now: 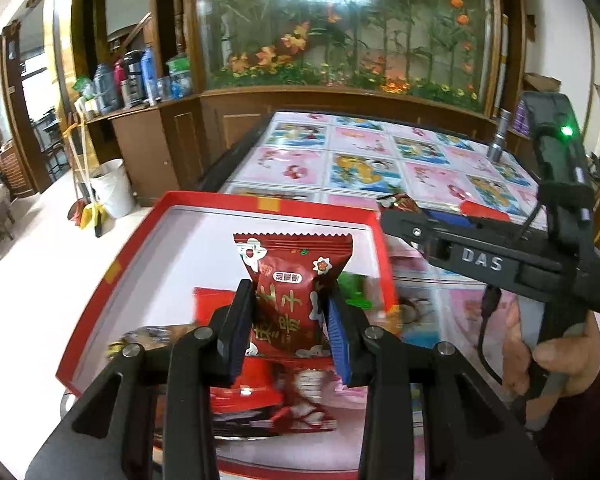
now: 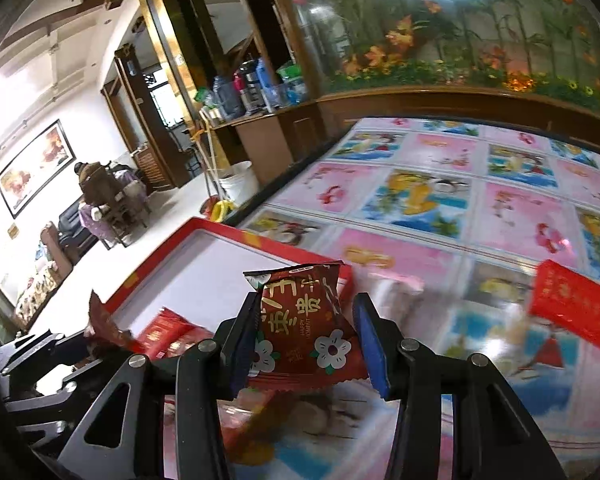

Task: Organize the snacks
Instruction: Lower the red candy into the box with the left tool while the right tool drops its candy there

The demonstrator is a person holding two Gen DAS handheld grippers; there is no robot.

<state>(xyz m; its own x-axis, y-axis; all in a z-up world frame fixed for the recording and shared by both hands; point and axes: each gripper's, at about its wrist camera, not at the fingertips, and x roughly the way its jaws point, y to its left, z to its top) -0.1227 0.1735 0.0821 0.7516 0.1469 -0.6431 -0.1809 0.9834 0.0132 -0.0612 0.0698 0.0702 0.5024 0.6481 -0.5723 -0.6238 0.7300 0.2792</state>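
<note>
Above, my left tool point(image 1: 288, 316) clamps a dark red crinkle-edged snack packet point(image 1: 290, 292) over the red-rimmed white-floored cardboard tray point(image 1: 260, 202); my right tool point(image 2: 306, 338) clamps a matching flower-printed red packet point(image 2: 304, 320) over the picture-tiled bench point(image 2: 440, 196).

Large glass-fronted flower display point(image 1: 340, 28) in wood frame point(image 1: 340, 94) fills back wall. Below it: table with cartoon-panel cloth point(image 1: 380, 160). Left of display: wooden counter point(image 1: 140, 120) carrying bottles point(image 1: 140, 76), white bucket point(image 1: 114, 188) on pale floor point(image 1: 40, 240). Farther left: framed picture point(image 2: 36, 166) on white wall.
</note>
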